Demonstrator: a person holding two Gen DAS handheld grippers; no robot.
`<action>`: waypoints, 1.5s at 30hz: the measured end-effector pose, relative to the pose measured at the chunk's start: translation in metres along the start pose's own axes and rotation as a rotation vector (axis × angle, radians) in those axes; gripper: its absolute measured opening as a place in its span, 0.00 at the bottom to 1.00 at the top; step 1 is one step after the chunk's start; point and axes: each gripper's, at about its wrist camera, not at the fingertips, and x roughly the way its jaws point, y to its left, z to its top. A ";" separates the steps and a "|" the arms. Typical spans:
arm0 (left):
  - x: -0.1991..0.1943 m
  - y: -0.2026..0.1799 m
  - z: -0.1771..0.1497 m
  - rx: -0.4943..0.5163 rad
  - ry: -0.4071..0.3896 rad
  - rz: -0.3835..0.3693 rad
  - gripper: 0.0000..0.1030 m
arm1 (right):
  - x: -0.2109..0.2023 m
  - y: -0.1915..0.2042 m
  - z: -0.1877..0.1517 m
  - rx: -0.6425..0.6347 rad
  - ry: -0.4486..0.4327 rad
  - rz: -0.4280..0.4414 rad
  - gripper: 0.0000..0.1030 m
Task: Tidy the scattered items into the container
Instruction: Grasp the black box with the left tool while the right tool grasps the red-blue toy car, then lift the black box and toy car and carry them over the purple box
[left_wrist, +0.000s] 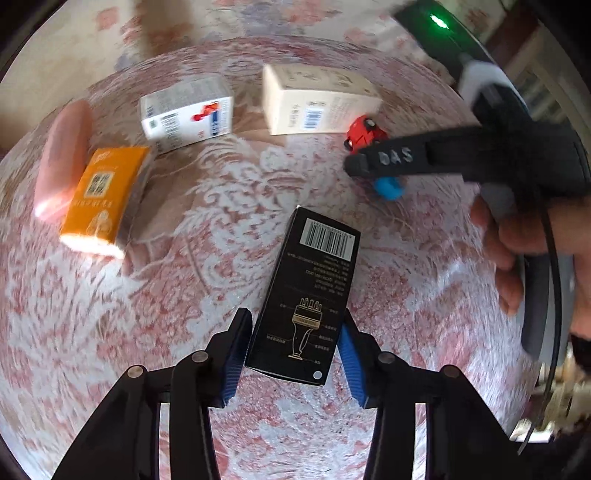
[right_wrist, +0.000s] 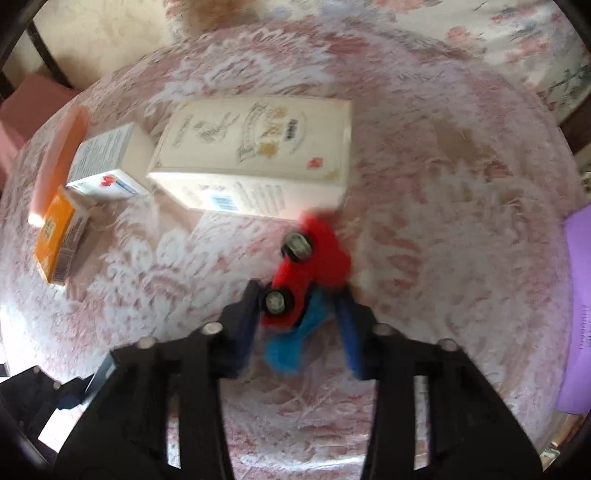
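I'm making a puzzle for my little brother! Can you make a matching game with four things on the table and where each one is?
Things:
1. black box
2. red and blue toy car
3. orange box
4. cream box

Places:
A. just behind the toy car
B. between the left tongs
C. far left, beside the pink thing
D. between the right tongs

Pairs: 1-B, 2-D, 3-C, 4-A
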 end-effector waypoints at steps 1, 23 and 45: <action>-0.001 0.001 -0.001 -0.023 -0.006 0.006 0.45 | 0.000 0.001 0.000 -0.005 -0.004 0.007 0.37; -0.010 -0.009 -0.004 -0.178 -0.067 0.055 0.43 | -0.022 -0.037 -0.024 -0.018 -0.050 0.090 0.35; -0.014 -0.006 0.003 -0.284 -0.068 0.193 0.43 | -0.041 -0.030 -0.033 -0.175 -0.105 0.023 0.35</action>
